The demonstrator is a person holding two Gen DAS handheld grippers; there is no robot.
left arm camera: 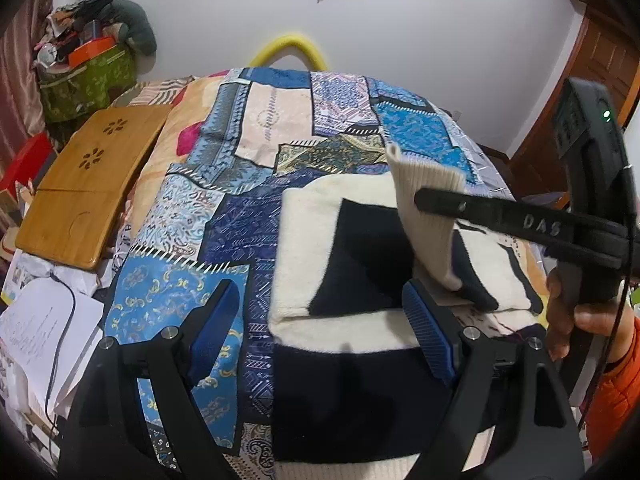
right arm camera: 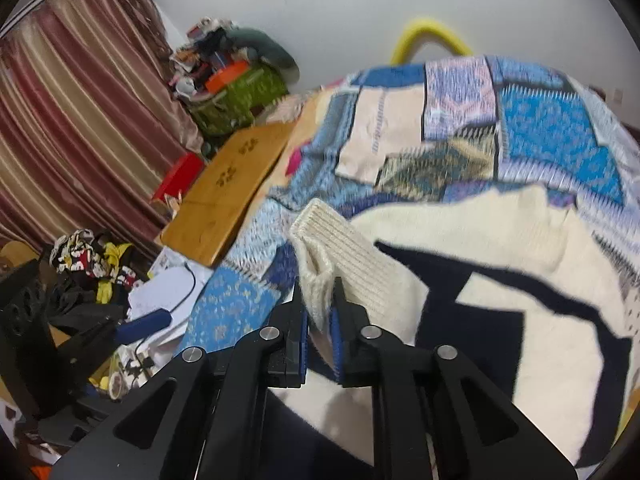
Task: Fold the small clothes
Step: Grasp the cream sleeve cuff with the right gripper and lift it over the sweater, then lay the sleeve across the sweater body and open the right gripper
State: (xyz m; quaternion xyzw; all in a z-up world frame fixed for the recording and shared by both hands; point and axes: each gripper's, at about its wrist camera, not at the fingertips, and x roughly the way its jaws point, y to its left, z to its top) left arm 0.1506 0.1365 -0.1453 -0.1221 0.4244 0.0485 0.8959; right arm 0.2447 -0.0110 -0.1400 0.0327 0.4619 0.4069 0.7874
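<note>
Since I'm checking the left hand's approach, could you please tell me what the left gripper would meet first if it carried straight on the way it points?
Most likely the cream and navy sweater lying on the patchwork quilt. The open left gripper points down at it with nothing between, though depth is hard to judge here.

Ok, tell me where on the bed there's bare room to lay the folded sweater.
Free: the patchwork quilt between the cream-and-navy knit sweater and the bamboo lap tray, and the stretch behind the sweater toward the yellow tube. Crowded: the bedside left of the tray, with papers, cable and clutter. The right gripper holds the sweater's ribbed cuff.
</note>
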